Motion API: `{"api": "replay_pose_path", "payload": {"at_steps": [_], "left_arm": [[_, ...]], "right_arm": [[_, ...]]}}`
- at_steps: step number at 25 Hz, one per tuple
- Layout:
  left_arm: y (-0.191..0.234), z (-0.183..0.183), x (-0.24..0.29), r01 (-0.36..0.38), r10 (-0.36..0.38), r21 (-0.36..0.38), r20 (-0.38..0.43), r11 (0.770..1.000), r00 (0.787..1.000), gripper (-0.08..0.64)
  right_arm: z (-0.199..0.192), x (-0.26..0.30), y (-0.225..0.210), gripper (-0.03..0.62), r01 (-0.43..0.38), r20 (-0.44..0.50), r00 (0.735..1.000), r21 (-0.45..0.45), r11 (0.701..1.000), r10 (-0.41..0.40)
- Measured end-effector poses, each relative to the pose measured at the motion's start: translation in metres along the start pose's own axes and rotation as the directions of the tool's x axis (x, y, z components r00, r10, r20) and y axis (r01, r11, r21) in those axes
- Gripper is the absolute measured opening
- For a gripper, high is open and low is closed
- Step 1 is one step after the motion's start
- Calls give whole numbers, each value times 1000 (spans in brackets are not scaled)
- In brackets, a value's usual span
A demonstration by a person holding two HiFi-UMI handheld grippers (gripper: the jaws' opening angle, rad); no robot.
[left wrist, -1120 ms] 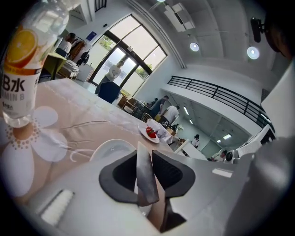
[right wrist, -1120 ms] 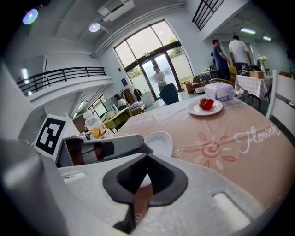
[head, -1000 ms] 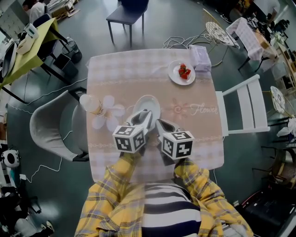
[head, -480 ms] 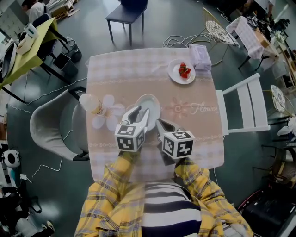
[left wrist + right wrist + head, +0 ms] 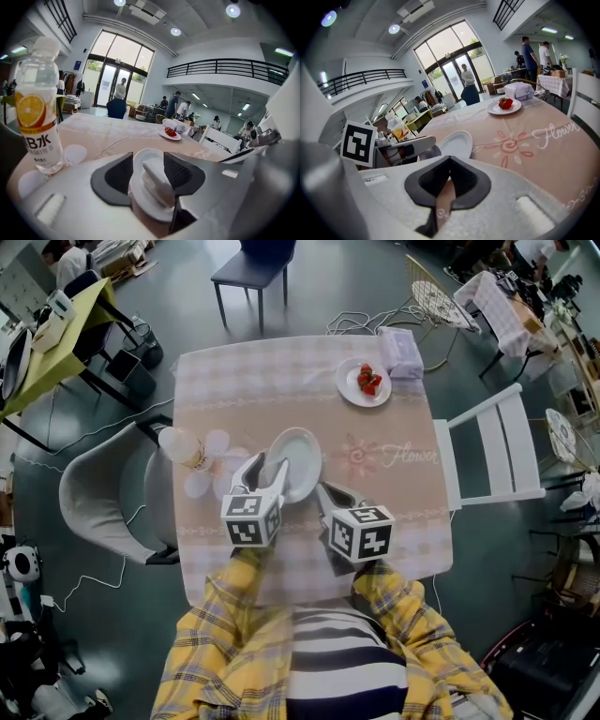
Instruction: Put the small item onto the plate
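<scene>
The plate is white, the tablecloth peach (checked border, flower print), the strawberries red, the sleeves yellow plaid.

Read on tablecloth: pink script word "Flower", printed near the right edge beside a drawn flower motif. Read again in right gripper view, same spot on the cloth. Read on bottle label: Chinese character "水" after a partly cut letter, then "MIN B" below, first letters turned out of sight; orange-slice picture above.
</scene>
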State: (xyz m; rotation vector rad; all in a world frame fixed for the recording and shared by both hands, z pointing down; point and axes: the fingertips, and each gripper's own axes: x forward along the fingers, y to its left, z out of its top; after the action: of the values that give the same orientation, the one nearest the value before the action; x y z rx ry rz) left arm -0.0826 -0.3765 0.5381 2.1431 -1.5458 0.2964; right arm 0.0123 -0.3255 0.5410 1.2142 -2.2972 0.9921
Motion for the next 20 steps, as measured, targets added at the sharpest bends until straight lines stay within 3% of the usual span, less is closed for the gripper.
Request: {"api": "replay_pose_path", "payload": {"at_steps": [3, 6, 11, 13, 16, 20], "left_arm": [[0, 0, -5, -10, 10, -18, -8, 1000, 1000, 145], [2, -7, -6, -11, 11, -23, -16, 1000, 1000, 156], [3, -22, 4, -34, 42, 131, -61, 991, 997, 200], [7, -20, 3, -57, 65, 161, -48, 985, 997, 226], [8, -16, -6, -55, 58, 125, -23, 991, 998, 216], [1, -14, -27, -33, 32, 62, 16, 998, 999, 88]], "right_arm": [[-3, -2, 0, 2, 0, 0, 1000, 5, 1000, 0], [-5, -3, 2, 2, -2, 1, 1000, 2, 1000, 2], [-8, -4, 5, 2, -6, -3, 1000, -5, 1000, 6], [-9, -5, 7, 2, -6, -2, 1000, -10, 1000, 6], [-9, -7, 5, 2, -2, 0, 1000, -10, 1000, 2], [-12, -9, 7, 2, -5, -3, 1000, -15, 1000, 5]]}}
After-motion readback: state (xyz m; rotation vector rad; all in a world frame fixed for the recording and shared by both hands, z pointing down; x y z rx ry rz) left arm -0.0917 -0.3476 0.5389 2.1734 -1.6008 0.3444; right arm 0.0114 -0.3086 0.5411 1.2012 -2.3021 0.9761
